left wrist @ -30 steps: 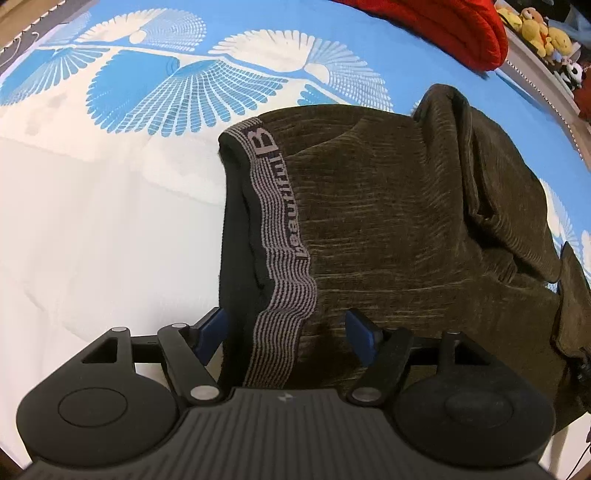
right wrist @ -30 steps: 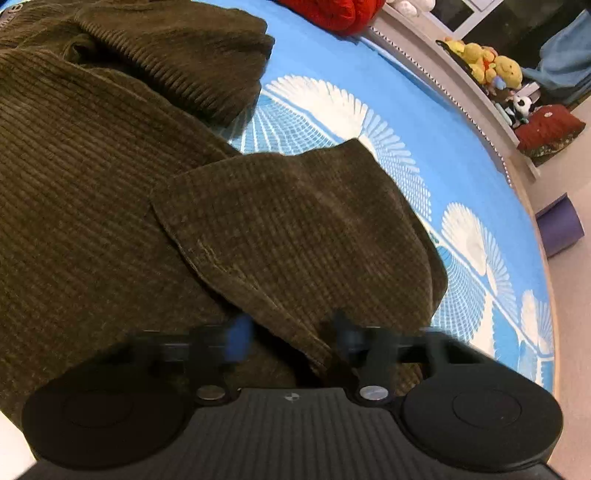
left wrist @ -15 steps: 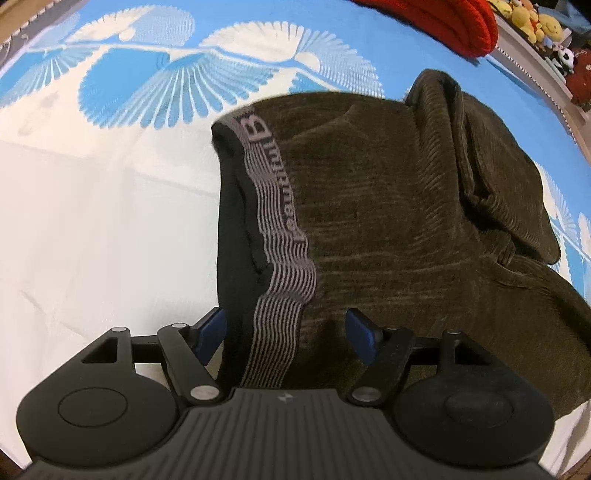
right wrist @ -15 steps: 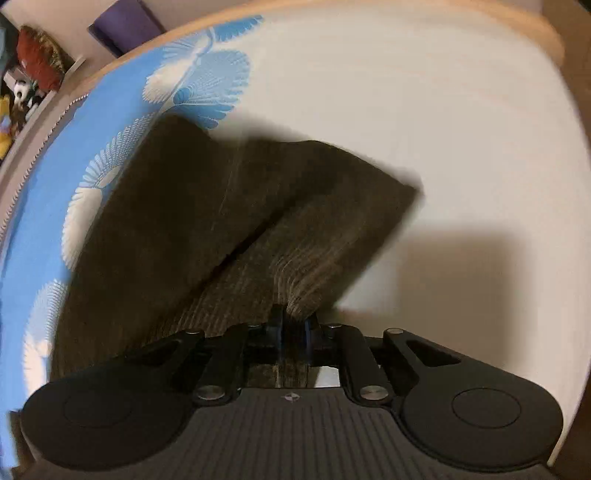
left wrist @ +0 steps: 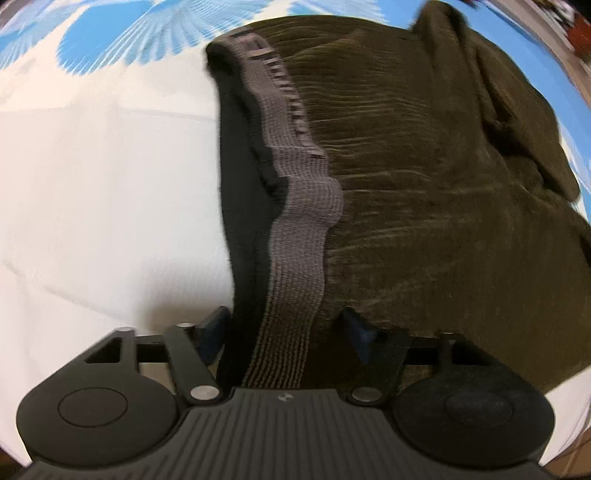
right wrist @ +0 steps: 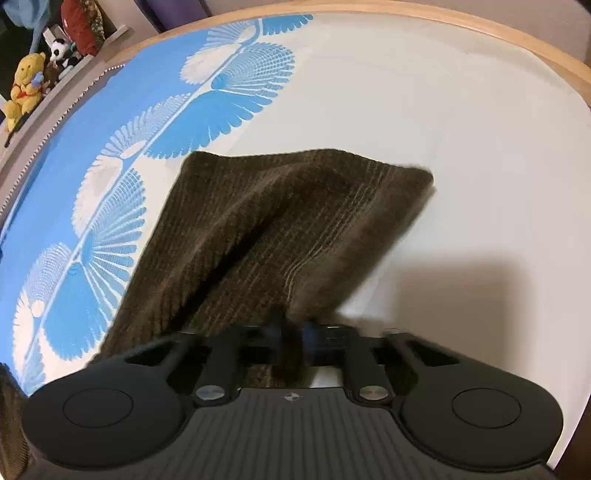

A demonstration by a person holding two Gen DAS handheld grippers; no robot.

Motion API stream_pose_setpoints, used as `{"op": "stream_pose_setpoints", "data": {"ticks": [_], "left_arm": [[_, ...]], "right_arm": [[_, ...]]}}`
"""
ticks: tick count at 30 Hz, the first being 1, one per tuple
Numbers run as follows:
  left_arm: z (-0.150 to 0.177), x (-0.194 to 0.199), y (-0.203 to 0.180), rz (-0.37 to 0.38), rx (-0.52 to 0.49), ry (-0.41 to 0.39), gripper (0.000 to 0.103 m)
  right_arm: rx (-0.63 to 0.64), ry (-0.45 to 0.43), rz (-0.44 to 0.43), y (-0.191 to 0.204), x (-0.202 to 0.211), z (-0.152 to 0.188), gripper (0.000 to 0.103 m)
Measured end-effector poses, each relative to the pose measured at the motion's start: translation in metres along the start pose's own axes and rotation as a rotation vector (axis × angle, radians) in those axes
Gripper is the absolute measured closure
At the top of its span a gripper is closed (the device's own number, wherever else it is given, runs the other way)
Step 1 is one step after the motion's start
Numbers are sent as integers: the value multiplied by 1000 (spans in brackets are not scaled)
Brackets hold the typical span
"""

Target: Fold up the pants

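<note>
Dark olive corduroy pants [left wrist: 424, 192] lie on a bed with a blue and white sheet [left wrist: 110, 184]. Their grey striped waistband [left wrist: 295, 236] runs toward me, buckled in the middle. My left gripper [left wrist: 284, 325] is open, with its blue fingertips on either side of the waistband. My right gripper [right wrist: 291, 332] is shut on a pant leg end [right wrist: 280, 229] and holds it lifted above the sheet [right wrist: 461, 147]; the cloth hangs in a fold and casts a shadow to the right.
The bed's wooden rim [right wrist: 480, 33] curves along the far right. Stuffed toys [right wrist: 24, 88] sit on a ledge beyond the bed at far left in the right wrist view. White sheet lies left of the waistband.
My right gripper closed on the pant leg end and swung it up and around over the white part of the bed. My left gripper moved closer along the waistband, which has buckled.
</note>
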State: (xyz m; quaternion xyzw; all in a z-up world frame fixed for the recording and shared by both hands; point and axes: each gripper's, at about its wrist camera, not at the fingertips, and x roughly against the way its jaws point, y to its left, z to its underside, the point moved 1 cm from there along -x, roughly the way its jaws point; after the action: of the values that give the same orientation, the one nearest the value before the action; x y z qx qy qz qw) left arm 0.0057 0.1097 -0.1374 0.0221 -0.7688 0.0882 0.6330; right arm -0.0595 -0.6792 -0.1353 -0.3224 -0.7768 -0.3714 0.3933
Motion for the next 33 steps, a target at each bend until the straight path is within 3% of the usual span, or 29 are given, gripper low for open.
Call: {"op": "stream_pose_setpoints", "data": {"ticks": [1, 2, 4, 6, 7, 8, 10, 11, 13, 17, 20, 22, 24, 26, 27, 29, 31, 33], "left_arm": [[1, 2, -2, -10, -32, -10, 57], [2, 4, -1, -17, -47, -19, 61], [2, 14, 4, 10, -40, -46, 78], [0, 31, 12, 24, -28, -103, 79], [0, 39, 14, 20, -32, -134, 79], [0, 48, 15, -2, -48, -169, 79], [3, 58, 21, -69, -81, -197, 80], [5, 58, 25, -83, -77, -180, 80], [12, 51, 26, -96, -93, -113, 79], [15, 54, 22, -129, -99, -92, 76], [15, 72, 16, -156, -84, -166, 73], [10, 81, 11, -122, -74, -202, 72], [8, 81, 3, -42, -84, -206, 72], [10, 67, -8, 11, -96, -168, 72], [13, 52, -9, 10, -101, -105, 70], [22, 21, -12, -67, -144, 22, 72], [27, 18, -22, -99, -227, 10, 70], [23, 33, -25, -92, -187, -45, 68]], "right_arm": [[-16, -15, -15, 1, 5, -2, 95], [-32, -44, -49, 2, 12, -4, 95], [-26, -139, -164, 10, 37, -11, 96], [45, -225, -204, 21, 62, -11, 96], [59, -222, -162, 22, 64, -8, 96], [54, -169, -77, 19, 59, -5, 96], [14, 43, 60, 3, 34, 10, 96], [17, 152, 102, -5, 22, 20, 96], [22, 226, 151, -16, 17, 29, 94], [160, 120, 243, -12, 38, 24, 79], [118, 7, 238, -19, 54, 14, 73], [99, -55, 200, -20, 63, 10, 73], [129, -87, 159, -12, 62, 7, 73], [170, -51, 69, 0, 53, 9, 69], [203, 18, 33, 5, 42, 13, 61], [237, 218, 99, 3, 9, 32, 59], [242, 219, 132, 4, 4, 34, 60], [290, 130, 135, 17, 15, 29, 60]]}}
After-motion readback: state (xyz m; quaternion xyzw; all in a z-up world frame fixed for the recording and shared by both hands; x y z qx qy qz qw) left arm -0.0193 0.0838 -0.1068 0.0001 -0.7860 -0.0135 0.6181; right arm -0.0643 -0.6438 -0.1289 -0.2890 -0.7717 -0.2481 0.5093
